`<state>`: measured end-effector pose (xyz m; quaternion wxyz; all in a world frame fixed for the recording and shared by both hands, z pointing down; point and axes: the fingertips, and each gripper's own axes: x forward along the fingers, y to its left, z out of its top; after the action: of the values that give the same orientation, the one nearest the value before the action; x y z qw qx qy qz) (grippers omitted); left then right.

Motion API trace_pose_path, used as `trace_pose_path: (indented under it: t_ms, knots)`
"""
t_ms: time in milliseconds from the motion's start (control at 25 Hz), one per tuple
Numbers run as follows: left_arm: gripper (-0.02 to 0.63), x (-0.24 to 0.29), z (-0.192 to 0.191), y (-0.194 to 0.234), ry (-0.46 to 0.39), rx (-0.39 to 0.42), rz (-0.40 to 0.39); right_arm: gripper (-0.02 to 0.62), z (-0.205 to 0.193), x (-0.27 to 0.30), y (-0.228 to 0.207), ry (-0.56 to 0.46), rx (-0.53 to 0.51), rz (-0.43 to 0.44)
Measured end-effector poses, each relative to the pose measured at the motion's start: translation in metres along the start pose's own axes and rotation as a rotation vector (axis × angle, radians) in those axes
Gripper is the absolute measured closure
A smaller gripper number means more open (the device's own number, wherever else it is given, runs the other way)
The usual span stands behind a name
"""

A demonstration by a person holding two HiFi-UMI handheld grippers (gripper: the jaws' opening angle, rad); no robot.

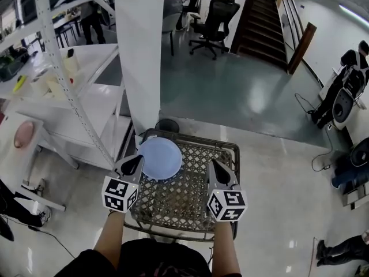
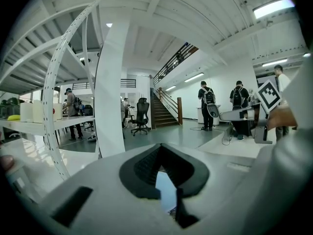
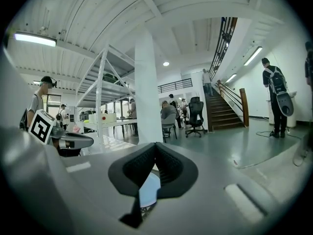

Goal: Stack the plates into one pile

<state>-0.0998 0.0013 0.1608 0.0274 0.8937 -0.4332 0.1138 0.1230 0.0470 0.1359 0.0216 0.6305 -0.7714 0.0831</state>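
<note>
One pale blue plate lies on the back left part of a wire-mesh table top. My left gripper hovers at the plate's left rim, jaws shut with nothing between them. My right gripper hangs over the mesh to the right of the plate, also shut and empty. In the left gripper view the left gripper points level across the room, and a sliver of the plate shows below the pads. The right gripper shows the same, with the plate beneath.
A white pillar stands just behind the mesh table, with a white shelving rack to its left. A black office chair and stairs lie farther back. A person bends over at the right. Cables run across the floor there.
</note>
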Motion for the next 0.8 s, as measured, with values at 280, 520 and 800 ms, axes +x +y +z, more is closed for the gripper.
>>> trace_pose_path:
  t_ms: [280, 520, 800]
  knots:
    - [0.607, -0.008, 0.015, -0.006, -0.033, 0.017, -0.001, 0.584, 0.011, -0.011, 0.006, -0.028, -0.007, 0.009]
    - [0.607, -0.015, 0.024, -0.008, -0.053, 0.014, 0.009, 0.584, 0.021, -0.018, 0.006, -0.056, -0.008, 0.010]
    - [0.607, -0.019, 0.026, -0.009, -0.071, 0.012, 0.014, 0.584, 0.024, -0.023, 0.002, -0.069, -0.008, 0.008]
